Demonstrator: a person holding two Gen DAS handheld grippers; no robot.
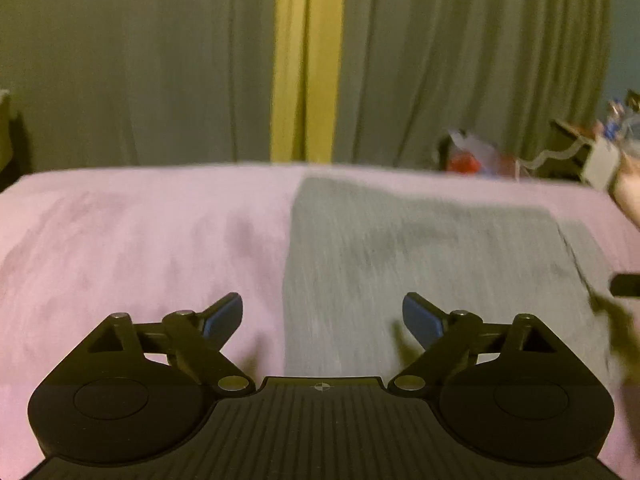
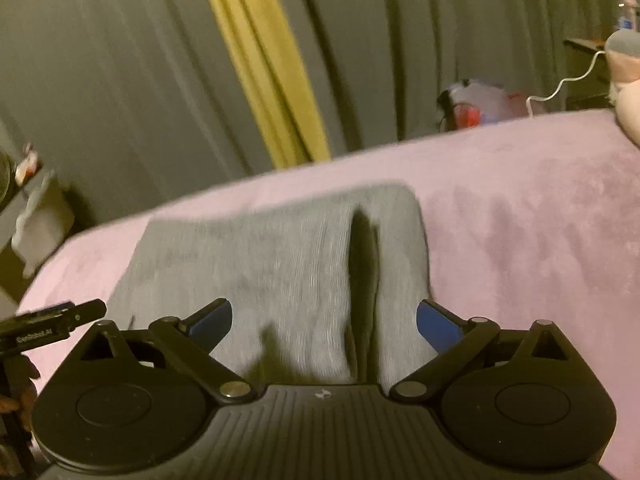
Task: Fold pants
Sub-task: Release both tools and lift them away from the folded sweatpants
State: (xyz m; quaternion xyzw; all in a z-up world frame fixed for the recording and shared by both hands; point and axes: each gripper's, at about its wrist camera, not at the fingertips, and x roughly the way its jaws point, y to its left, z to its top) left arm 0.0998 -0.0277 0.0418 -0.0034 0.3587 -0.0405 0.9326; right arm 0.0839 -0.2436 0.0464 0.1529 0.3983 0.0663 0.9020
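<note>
Grey pants (image 1: 432, 264) lie flat on a pink bed cover (image 1: 140, 248). In the left wrist view their straight left edge runs down the middle, under my open, empty left gripper (image 1: 322, 316). In the right wrist view the pants (image 2: 260, 264) show a dark fold or gap (image 2: 362, 276) between two layers. My right gripper (image 2: 324, 326) is open and empty, hovering just above the near part of the pants. The left gripper's black body (image 2: 52, 322) shows at the left edge there.
Grey curtains with a yellow strip (image 1: 304, 60) hang behind the bed. Cluttered items and a white cable (image 2: 560, 84) sit at the far right. A pink pillow or plush (image 2: 626, 80) lies at the bed's right end. A dark shelf (image 2: 24, 216) stands on the left.
</note>
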